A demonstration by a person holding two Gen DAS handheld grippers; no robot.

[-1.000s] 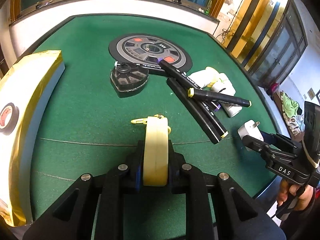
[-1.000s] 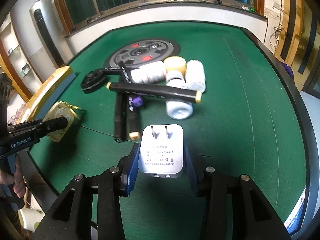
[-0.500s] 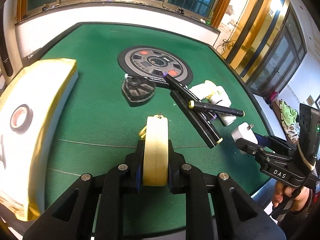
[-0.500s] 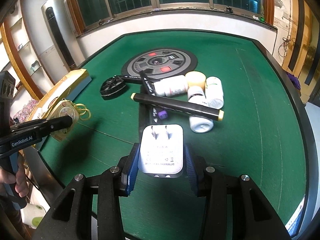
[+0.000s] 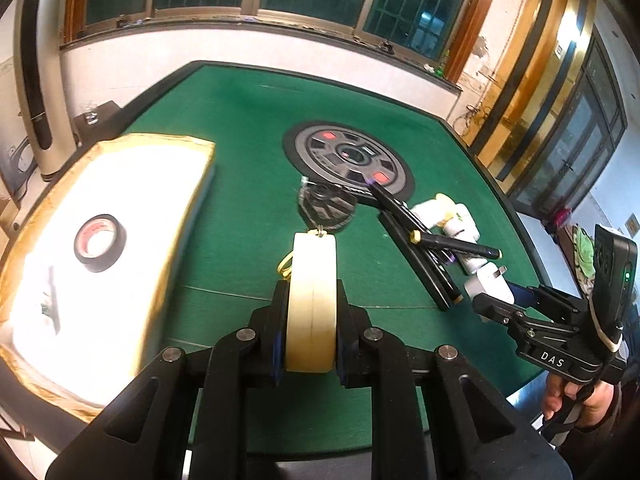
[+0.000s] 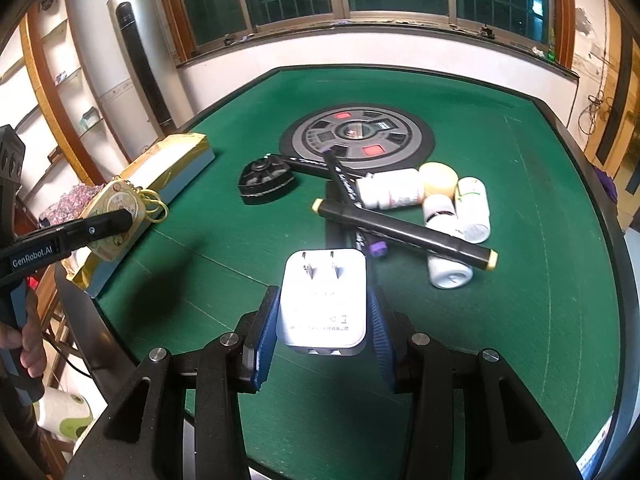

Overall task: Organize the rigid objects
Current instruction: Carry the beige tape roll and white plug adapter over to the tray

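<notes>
My left gripper [image 5: 310, 312] is shut on a round cream-and-gold case [image 5: 311, 300] with a gold chain, held edge-on above the green table; the case also shows in the right wrist view [image 6: 114, 220]. My right gripper [image 6: 322, 320] is shut on a white plug adapter [image 6: 323, 300], prongs forward, held above the table's near edge; the adapter also shows in the left wrist view [image 5: 488, 284]. A white box with gold trim [image 5: 120, 240] lies at the left with a roll of black tape [image 5: 100, 242] inside.
On the green table [image 6: 540, 300] lie black markers [image 6: 404, 232], several white bottles [image 6: 472, 216], a black fan-shaped piece [image 6: 264, 180] and a round grey disc [image 6: 356, 134]. The table's black rim [image 6: 616, 240] curves at the right.
Both grippers have risen and pulled back from the table with their objects. The left gripper has swung left, so the white box and its tape roll show more fully.
</notes>
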